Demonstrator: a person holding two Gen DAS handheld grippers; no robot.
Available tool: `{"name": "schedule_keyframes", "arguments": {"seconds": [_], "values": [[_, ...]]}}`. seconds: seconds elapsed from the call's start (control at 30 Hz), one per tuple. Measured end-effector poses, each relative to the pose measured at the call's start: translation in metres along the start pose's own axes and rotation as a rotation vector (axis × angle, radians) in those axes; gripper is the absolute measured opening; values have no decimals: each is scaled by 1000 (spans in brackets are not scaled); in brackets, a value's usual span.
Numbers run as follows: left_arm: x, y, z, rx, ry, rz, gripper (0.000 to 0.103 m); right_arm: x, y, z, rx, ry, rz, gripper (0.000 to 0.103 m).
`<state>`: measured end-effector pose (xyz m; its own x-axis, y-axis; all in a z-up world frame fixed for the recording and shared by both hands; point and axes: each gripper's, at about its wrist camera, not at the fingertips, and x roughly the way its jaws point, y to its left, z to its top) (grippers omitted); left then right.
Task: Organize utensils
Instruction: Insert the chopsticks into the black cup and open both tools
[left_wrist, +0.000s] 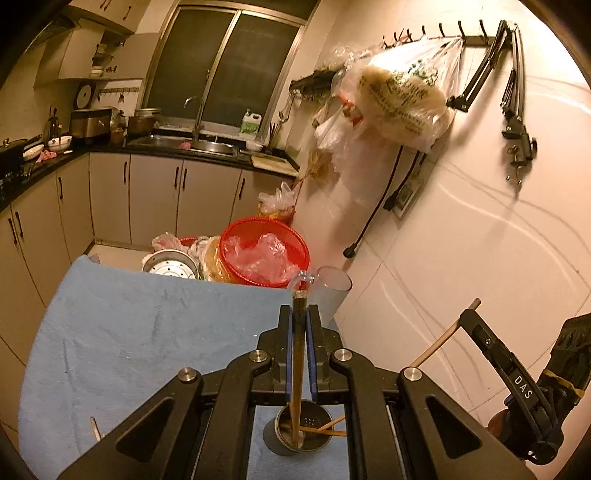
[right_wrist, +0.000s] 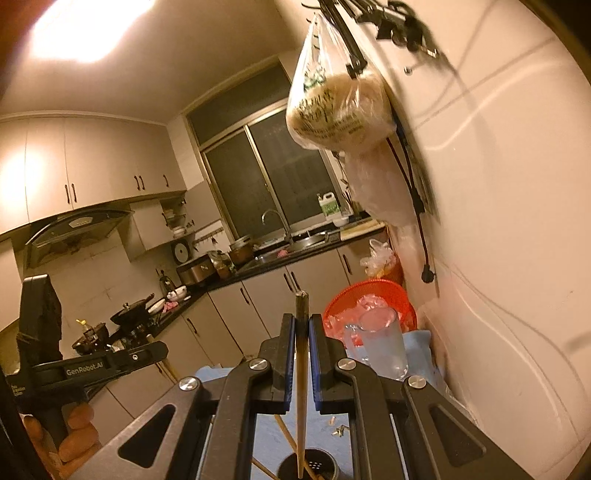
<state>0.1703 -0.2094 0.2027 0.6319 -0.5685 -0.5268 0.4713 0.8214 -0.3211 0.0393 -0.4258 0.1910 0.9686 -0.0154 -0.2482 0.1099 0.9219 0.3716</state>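
Blue cloth (left_wrist: 129, 332) covers the table, presumably to keep things from sliding or clattering. Nearest, the holder (left_wrist: 301, 428) stands on it below both wrists, already with chopsticks leaning inside (so this is where they are meant to end up). The left gripper (left_wrist: 299, 325) pinches a chopstick (left_wrist: 298, 369) upright, its lower tip down in the holder; held vertical, it can slide straight in. The right gripper (right_wrist: 302, 332) likewise clamps a second chopstick (right_wrist: 301, 387) pointing into the holder's mouth. A loose utensil (left_wrist: 95, 428) lies on the cloth to the left. Farther off, a glass (right_wrist: 382, 343) stands by the wall, with a red basket (left_wrist: 264, 254) beyond the table's edge.
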Motion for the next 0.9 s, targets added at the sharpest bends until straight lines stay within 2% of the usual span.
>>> {"name": "schedule_keyframes", "arguments": {"seconds": [0.4,0.67,0.9], "values": [[32,5,-17,14,51,15,7,30,-12,-23,-9,86,-21,8],[46,9,-31,19,104,23,7,42,-21,-38,19,168,-4,8],[50,11,-36,21,123,24,7,42,-23,-43,49,194,14,10]]}}
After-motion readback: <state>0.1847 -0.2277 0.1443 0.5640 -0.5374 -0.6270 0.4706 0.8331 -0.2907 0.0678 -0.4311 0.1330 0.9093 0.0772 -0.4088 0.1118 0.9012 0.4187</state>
